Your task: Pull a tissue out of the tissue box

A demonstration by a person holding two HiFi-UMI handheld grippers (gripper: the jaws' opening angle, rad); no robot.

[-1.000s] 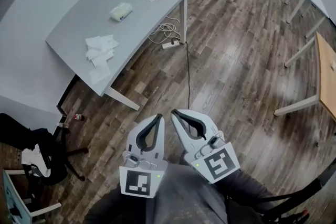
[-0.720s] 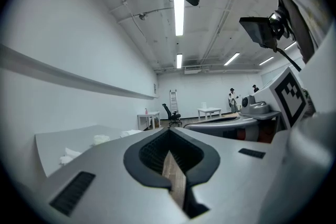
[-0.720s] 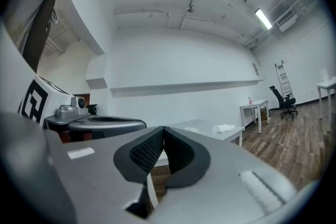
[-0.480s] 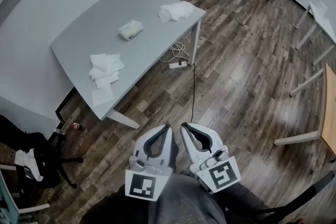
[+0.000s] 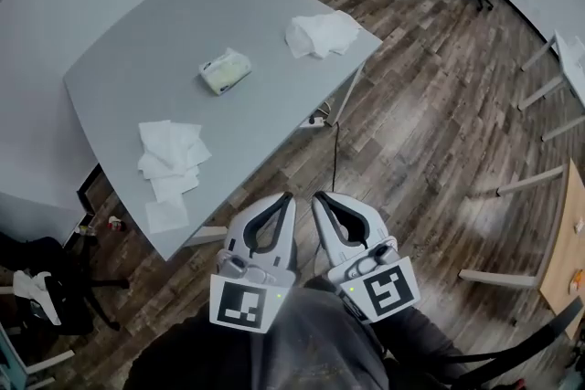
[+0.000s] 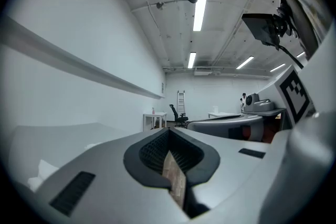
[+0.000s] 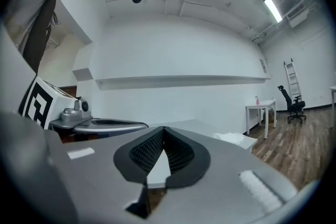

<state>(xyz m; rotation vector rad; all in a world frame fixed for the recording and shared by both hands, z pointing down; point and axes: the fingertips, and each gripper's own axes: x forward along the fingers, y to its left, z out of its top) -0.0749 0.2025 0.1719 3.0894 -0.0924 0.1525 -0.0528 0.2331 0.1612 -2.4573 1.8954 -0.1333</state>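
The left gripper (image 5: pixel 283 199) and the right gripper (image 5: pixel 321 198) are standing with jaws together, holding nothing. The tissue box (image 5: pixel 225 70) is lying on the table (image 5: pixel 128 50), well apart. I think the light box may lift together with the tissue if nothing is pressing it down.

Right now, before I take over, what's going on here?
A person holds the left hand-held gripper and the right hand-held gripper side by side over the wooden floor, short of the grey table. Both are shut and empty. The tissue box sits untouched mid-table, with flat tissues near the closest corner and a crumpled tissue at another.
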